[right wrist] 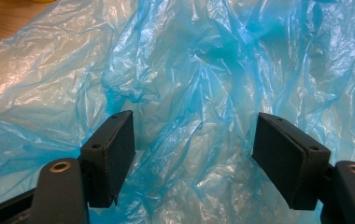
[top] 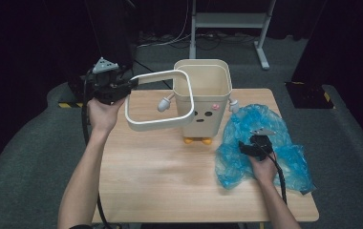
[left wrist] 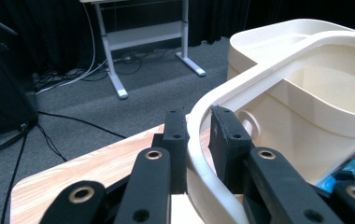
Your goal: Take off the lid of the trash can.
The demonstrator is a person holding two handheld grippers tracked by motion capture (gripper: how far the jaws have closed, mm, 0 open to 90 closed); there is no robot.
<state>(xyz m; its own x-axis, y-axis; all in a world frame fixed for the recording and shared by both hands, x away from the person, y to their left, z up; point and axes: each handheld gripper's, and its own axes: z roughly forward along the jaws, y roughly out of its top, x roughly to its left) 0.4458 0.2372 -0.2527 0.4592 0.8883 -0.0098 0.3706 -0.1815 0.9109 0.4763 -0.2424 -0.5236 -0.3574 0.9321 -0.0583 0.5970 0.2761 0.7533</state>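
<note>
The left gripper [top: 131, 84] is clamping its jaws on the cream ring frame [top: 156, 101], the loose rim that normally presses a liner into the bin. In the left gripper view the ring's edge [left wrist: 199, 140] is running straight up between the two black pads, squeezed on both sides, and the rest of the loop is extending away beyond the jaw tips. The person's left hand [top: 102, 112] is holding it aloft, so the ring is hanging tilted in the air with its far side just overlapping the top of the bin [top: 208, 90], which is standing upright on the wooden table [top: 160, 176] ahead of the jaws.

Further right, the right gripper [top: 241, 147] is resting over the crumpled blue plastic bag [top: 284, 157], which is lying flat on the table beside the bin. In the right gripper view its jaws are standing well apart, with only wrinkled film [right wrist: 194, 93] beneath and between them, and no fold pinched.

Judging by this, the ring is already off and the bin's mouth is looking bare, so the opening step seems done. Still remaining, it appears: gripping the bag, spreading it inside the bin, folding its edge over the rim, and seating the ring back on top.
</note>
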